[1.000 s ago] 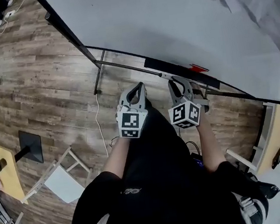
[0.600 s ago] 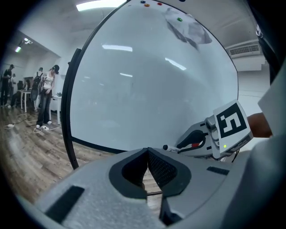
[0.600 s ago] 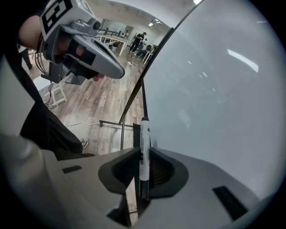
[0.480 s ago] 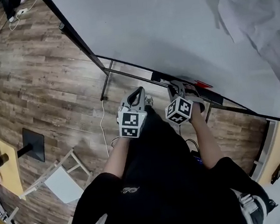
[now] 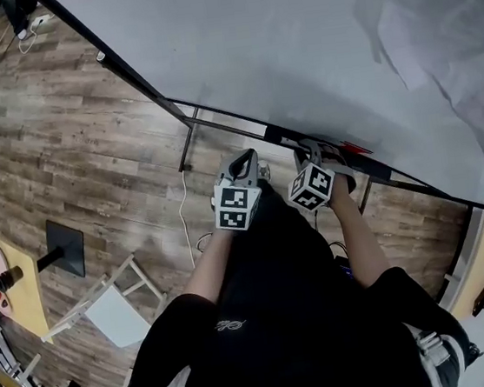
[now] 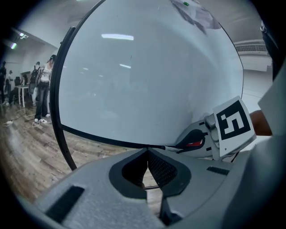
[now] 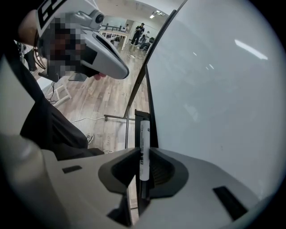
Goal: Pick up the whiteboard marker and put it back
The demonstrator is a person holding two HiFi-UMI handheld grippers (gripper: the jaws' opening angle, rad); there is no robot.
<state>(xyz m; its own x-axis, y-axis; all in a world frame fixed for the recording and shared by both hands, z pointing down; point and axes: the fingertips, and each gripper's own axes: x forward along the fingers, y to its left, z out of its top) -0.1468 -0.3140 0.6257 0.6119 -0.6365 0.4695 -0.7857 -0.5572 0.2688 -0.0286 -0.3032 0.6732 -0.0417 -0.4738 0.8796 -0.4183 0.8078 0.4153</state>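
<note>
In the right gripper view, a white whiteboard marker (image 7: 144,150) with a dark cap stands between the jaws of my right gripper (image 7: 143,156), which is shut on it. It lies along the black tray (image 7: 142,117) at the whiteboard's (image 7: 214,89) lower edge. The head view shows the right gripper (image 5: 311,149) at the tray (image 5: 280,132), hiding the marker. Just left of it, my left gripper (image 5: 240,159) is shut and holds nothing. Its jaws (image 6: 147,154) point at the whiteboard (image 6: 147,80). A red item (image 5: 355,146) lies on the tray to the right.
The whiteboard's metal legs (image 5: 190,138) stand on the wooden floor. A white cable (image 5: 184,222), a white chair (image 5: 108,314), a black stand base (image 5: 65,249) and a yellow table (image 5: 16,290) lie to the left. Paper (image 5: 440,24) hangs on the board. People (image 6: 42,89) stand far off.
My right gripper has turned and drawn in closer to the tray. The left gripper has shifted slightly right. The head view has swung a little.
</note>
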